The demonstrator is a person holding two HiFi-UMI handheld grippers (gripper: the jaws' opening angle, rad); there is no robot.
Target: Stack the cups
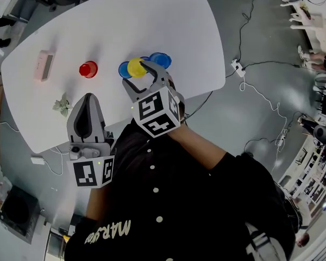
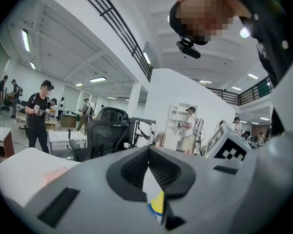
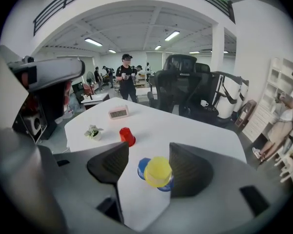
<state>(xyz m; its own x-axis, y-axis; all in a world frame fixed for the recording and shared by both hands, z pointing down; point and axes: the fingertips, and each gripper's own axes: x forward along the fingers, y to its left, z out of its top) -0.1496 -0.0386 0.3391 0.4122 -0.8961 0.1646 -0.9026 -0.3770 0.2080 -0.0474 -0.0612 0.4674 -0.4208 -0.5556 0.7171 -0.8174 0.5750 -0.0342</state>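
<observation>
**A:** How far along is the stacking?

**B:** Partly done, I'd say. The yellow cup [image 3: 157, 171] looks to be sitting upside down on a blue cup [image 3: 169, 185], with a second blue cup [image 3: 141, 167] just beside it. The red cup [image 3: 127, 136] stands alone on the bench [image 3: 185, 135], well apart from that group, so it and the loose blue one are still to be stacked.

**A:** And the tongs?

**B:** The right tongs [image 3: 147, 155] are above the yellow cup with the jaws apart and touching nothing. The left tongs [image 2: 148, 152] have their jaws together and hold nothing.

**A:** What are they made of?

**B:** The cups are round and tapered and look like smooth, glossy plastic, so probably light and a bit slippery. The bench is plain white with rounded corners. The tongs are grey, with ribbed dark pads
</observation>
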